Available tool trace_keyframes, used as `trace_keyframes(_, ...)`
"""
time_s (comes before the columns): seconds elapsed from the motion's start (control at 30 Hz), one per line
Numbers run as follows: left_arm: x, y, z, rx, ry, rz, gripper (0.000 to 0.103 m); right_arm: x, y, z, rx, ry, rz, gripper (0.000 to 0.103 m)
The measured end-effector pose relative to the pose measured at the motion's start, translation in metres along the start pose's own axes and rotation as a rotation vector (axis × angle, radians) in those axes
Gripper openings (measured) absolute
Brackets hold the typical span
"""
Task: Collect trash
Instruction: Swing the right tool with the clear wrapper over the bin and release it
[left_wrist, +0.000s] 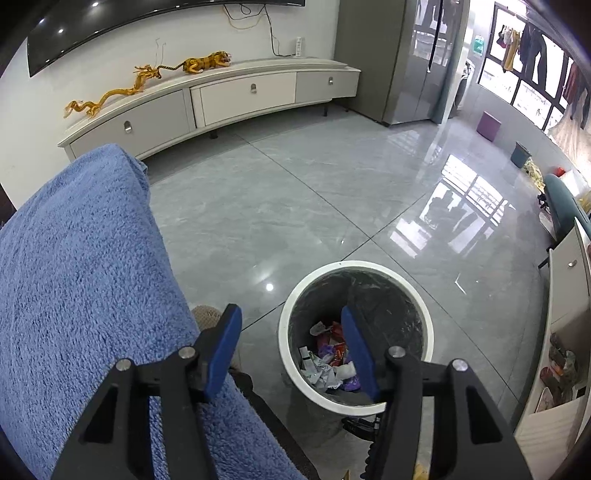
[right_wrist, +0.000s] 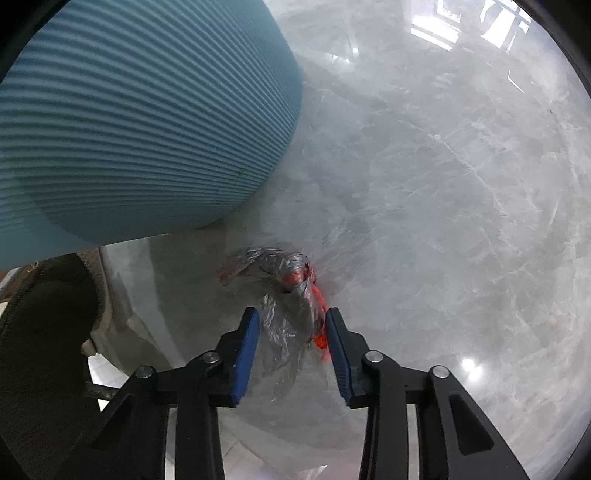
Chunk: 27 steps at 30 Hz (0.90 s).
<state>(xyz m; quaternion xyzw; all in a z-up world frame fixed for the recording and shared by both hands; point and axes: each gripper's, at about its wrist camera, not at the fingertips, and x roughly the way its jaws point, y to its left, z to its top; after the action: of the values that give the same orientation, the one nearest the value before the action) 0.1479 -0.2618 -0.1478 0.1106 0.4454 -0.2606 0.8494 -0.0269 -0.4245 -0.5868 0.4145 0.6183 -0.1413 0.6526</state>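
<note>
Left wrist view first: the left gripper (left_wrist: 291, 345) has its jaws spread wide with nothing between them, parked above the white-rimmed trash bin (left_wrist: 295, 384) at the lower middle of the frame. The bin has a dark liner and already holds a small heap of crumpled wrappers (left_wrist: 328, 360), too jumbled to count properly, maybe half a dozen. One blue towel (left_wrist: 85, 288) fills the left side, draped over something I can't make out. Far off at the upper right there's a second, dark bin (left_wrist: 521, 154) on the floor.

Right wrist view: the right gripper (right_wrist: 291, 339) is down near the glossy marble surface (right_wrist: 443, 184) (floor or low top, can't tell which), jaws roughly half open and straddling one crinkled clear plastic wrapper (right_wrist: 284, 295) with red print, at the lower centre of the frame. The pads look just beside it, not squeezing yet. A ribbed blue cylinder (right_wrist: 140, 122) fills the upper left.

If I were doing this pinch: go a bit lower so the pads catch the bunched middle instead of the thin loose edge, close slowly since that film will slip or spring out, then lift straight up before swinging over to the white-rimmed one
</note>
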Motion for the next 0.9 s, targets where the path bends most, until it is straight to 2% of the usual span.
trace_keyframes(0.13, 0.0, 0.0, 0.0, -0.002, 0.001, -0.007, 0.054, 0.01, 0.005, 0.002, -0.012, 0.012, -0.016, 0.012)
trace_keyframes(0.3, 0.001, 0.005, 0.001, -0.014, 0.009, -0.025, 0.054, 0.005, 0.004, -0.001, -0.012, 0.023, 0.01, 0.008)
trace_keyframes(0.47, 0.001, 0.006, 0.002, -0.016, 0.01, -0.035, 0.054, -0.028, -0.01, -0.008, -0.007, 0.004, 0.04, 0.008)
trace_keyframes(0.57, 0.0, 0.008, 0.002, -0.026, 0.005, -0.039, 0.054, -0.059, -0.022, -0.014, 0.007, -0.037, 0.046, 0.007)
trace_keyframes(0.67, -0.003, 0.009, 0.002, -0.031, -0.003, -0.038, 0.054, -0.1, -0.036, -0.016, 0.015, -0.115, 0.016, 0.007)
trace_keyframes(0.73, -0.004, 0.012, 0.001, -0.042, -0.007, -0.04, 0.054, -0.136, -0.043, -0.014, 0.013, -0.201, -0.018, 0.007)
trace_keyframes(0.9, -0.009, 0.019, 0.001, -0.08, -0.019, -0.033, 0.054, -0.256, -0.032, -0.009, -0.063, -0.479, -0.105, 0.008)
